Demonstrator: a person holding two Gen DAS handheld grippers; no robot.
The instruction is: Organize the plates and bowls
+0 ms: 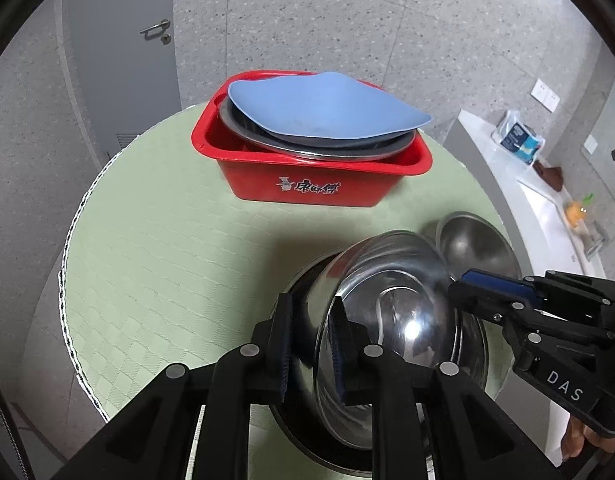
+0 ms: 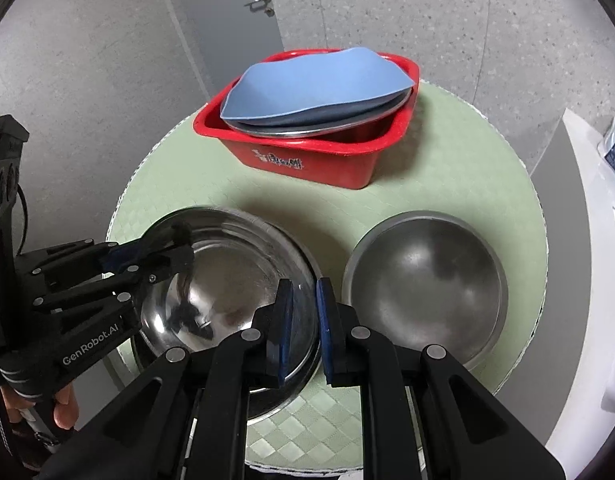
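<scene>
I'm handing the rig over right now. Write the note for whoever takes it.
Left gripper: shut on the near-left rim of the shiny steel bowl.
Right gripper: shut on the opposite rim of the same bowl.
The shiny bowl sits tilted in a larger steel bowl at the front of the round green table.
A matte steel bowl stands apart to its right, empty.
Red tub at the back already holds a steel plate with a blue plate on top.
Left: the bowls are not yet gathered into one stack.
</scene>
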